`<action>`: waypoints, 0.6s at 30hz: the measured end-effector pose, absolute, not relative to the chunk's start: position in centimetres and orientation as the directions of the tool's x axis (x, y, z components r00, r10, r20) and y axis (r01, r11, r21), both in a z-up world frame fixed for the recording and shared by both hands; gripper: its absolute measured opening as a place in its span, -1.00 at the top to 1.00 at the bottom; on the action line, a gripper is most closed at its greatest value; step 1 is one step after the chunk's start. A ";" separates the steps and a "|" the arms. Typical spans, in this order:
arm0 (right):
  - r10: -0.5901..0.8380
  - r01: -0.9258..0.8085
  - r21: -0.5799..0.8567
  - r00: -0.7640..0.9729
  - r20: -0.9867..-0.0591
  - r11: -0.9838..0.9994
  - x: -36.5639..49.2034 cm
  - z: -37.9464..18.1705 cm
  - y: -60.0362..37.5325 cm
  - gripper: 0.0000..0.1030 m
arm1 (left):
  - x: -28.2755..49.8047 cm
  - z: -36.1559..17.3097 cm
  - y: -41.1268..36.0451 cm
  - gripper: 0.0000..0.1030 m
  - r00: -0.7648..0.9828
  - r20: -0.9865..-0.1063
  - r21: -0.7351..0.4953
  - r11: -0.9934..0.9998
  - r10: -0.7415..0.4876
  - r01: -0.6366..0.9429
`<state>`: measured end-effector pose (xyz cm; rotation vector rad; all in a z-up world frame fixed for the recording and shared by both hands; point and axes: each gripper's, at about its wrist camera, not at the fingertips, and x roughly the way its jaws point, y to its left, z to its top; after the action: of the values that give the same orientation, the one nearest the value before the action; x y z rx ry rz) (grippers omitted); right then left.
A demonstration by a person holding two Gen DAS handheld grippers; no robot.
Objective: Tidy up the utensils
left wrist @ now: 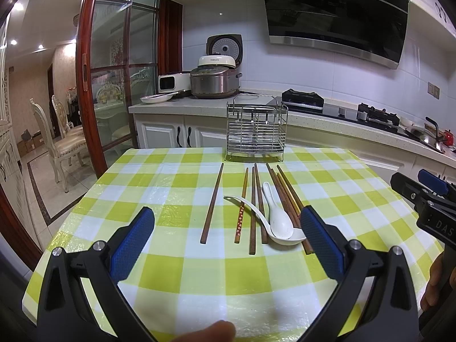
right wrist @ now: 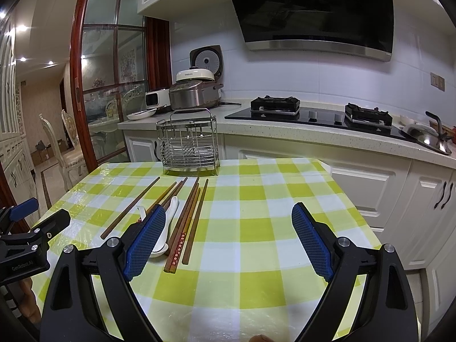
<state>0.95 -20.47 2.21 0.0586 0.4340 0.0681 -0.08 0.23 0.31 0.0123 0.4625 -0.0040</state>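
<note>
Nearest the viewer, above the front edge of the checked bench (left wrist: 176,273), the left tongs (left wrist: 227,229) hang spread wide and empty, blue pads (left wrist: 132,242) facing inward; the right tongs (right wrist: 228,225) are likewise spread wide and empty, over the bench's bare right half. Just beyond the left tongs lie the utensils: a single brown chopstick (left wrist: 212,203) set apart on the left, then a loose fan of further chopsticks (left wrist: 258,199), one with a red flowered end (left wrist: 240,222). Two white spoons (left wrist: 278,213) lie across this fan, bowls toward the near edge. At the far edge of the bench stands an upright wire utensil rack (left wrist: 256,129), holding nothing. Behind it runs the kitchen counter with a rice cooker (left wrist: 213,81) and a gas hob (right wrist: 319,111).
</note>
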 end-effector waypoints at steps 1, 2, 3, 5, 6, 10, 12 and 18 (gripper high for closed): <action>0.079 -0.054 0.071 0.905 -0.418 0.996 1.0 2.2 -20.5 -0.64 | -0.1 0.3 0.2 -0.92 0.895 -0.447 0.011 1.000 -0.002 0.007; 0.078 -0.054 0.071 0.905 -0.418 0.996 0.9 2.2 -20.5 -0.65 | -0.1 0.3 0.2 -0.92 0.895 -0.446 0.010 1.000 -0.002 0.008; 0.078 -0.053 0.071 0.905 -0.418 0.996 0.9 2.2 -20.5 -0.64 | -0.1 0.3 0.2 -0.92 0.895 -0.446 0.011 1.000 -0.002 0.007; 0.078 -0.053 0.071 0.905 -0.417 0.996 0.9 2.2 -20.4 -0.65 | -0.1 0.3 0.2 -0.92 0.895 -0.446 0.011 1.000 -0.002 0.008; 0.078 -0.053 0.071 0.905 -0.417 0.996 0.9 2.2 -20.4 -0.65 | -0.1 0.3 0.2 -0.92 0.895 -0.447 0.011 1.000 -0.002 0.008; 0.078 -0.053 0.071 0.906 -0.417 0.996 0.9 2.2 -20.4 -0.65 | -0.1 0.3 0.2 -0.92 0.895 -0.445 0.010 1.000 -0.001 0.006; 0.078 -0.053 0.071 0.906 -0.417 0.996 0.9 2.2 -20.4 -0.64 | -0.1 0.3 0.2 -0.92 0.895 -0.445 0.009 1.000 -0.001 0.006; 0.077 -0.052 0.071 0.906 -0.416 0.996 0.9 2.2 -20.4 -0.65 | -0.1 0.4 0.3 -0.92 0.896 -0.444 0.008 1.000 -0.001 0.006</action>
<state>0.93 -20.39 2.21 0.0582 0.4320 0.0670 -0.12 0.29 0.38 0.0091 0.4604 -0.0036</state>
